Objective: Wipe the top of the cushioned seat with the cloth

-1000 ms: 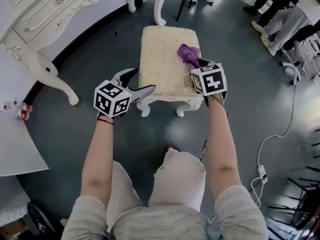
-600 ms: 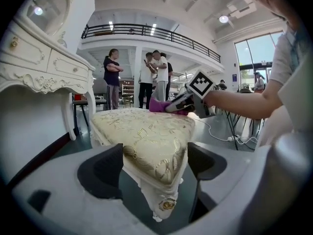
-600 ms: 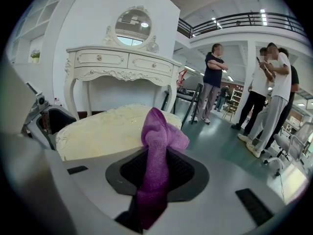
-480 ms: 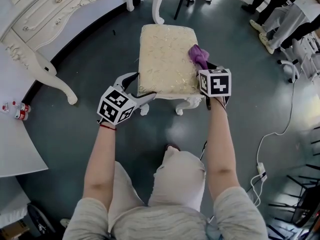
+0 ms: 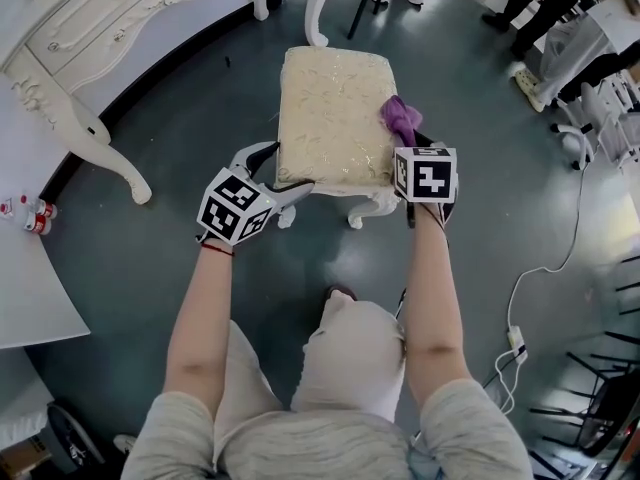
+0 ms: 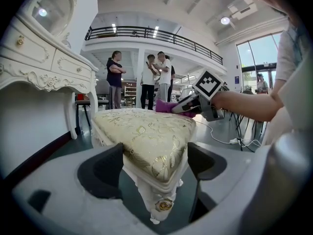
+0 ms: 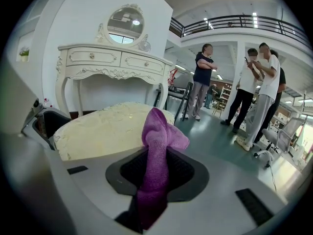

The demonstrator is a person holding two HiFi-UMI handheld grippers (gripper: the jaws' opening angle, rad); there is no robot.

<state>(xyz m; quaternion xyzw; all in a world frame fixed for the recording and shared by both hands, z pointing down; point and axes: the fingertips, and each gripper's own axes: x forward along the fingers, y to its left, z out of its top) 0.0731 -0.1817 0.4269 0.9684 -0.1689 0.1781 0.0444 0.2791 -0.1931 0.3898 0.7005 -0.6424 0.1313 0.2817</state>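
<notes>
Right gripper (image 5: 413, 138) is pinching the purple cloth (image 5: 400, 118), with the bunch on the right edge of the cushioned seat (image 5: 330, 108), towards the front corner. My guess is it's set to start a stroke. Left gripper (image 5: 287, 168) is spread wide astride the front-left corner, probably to steady it.

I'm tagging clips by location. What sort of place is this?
Probably a large hall or showroom staged with home furniture, not a real bedroom: an upper balcony railing, an ornate white dressing table near the cushioned seat, and people standing about on bare grey floor.
</notes>
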